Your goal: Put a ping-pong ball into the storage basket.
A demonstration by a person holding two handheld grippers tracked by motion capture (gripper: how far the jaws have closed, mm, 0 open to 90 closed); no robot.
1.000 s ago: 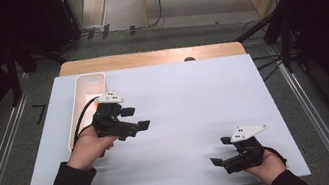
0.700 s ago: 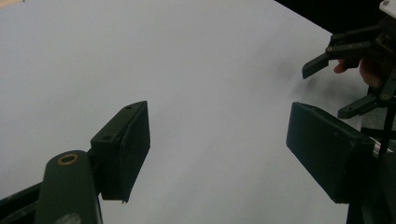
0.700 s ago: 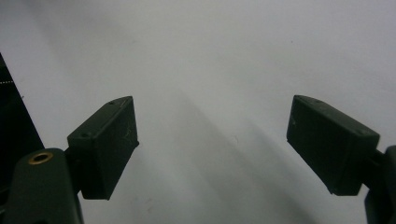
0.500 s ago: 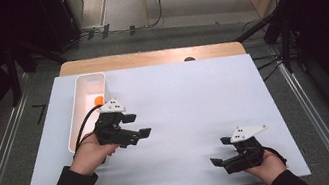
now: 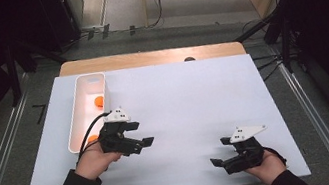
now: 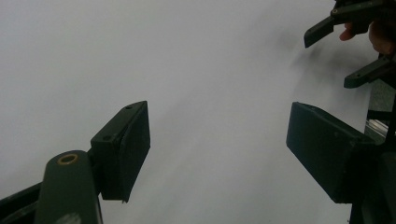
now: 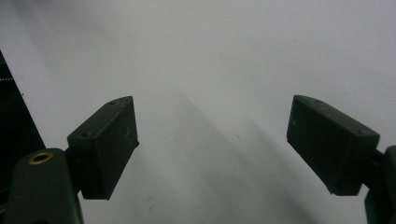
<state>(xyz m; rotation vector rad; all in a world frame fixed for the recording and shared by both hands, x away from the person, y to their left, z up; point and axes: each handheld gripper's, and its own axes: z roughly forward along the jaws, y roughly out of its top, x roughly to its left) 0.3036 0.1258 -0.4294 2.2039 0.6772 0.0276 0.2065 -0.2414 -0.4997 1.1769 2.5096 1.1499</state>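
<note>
Over the last second our left gripper has drawn back from beside the white bin toward the near edge of the table, and where it covered the bin's middle a second ago we now see an orange ball lying inside, about halfway along. A second patch of orange peeks out at the bin's near end, just behind our left hand; it may be another ball, but too little of it shows for us to be sure. We read this as a drop just finished: the ball is in the bin and the left hand is pulling clear, with nothing more on the white tabletop waiting to be picked up. The left gripper view shows its jaws standing well apart with bare white surface between them, so it carries nothing, and our right gripper shows at the top right corner there. That right gripper rests near the table's front right edge in the same spot as before, its jaws likewise wide apart and empty. The ball is small, round, bright orange and plain, sitting loose on the bin's floor close to the right-hand wall, well apart from both grippers.
</note>
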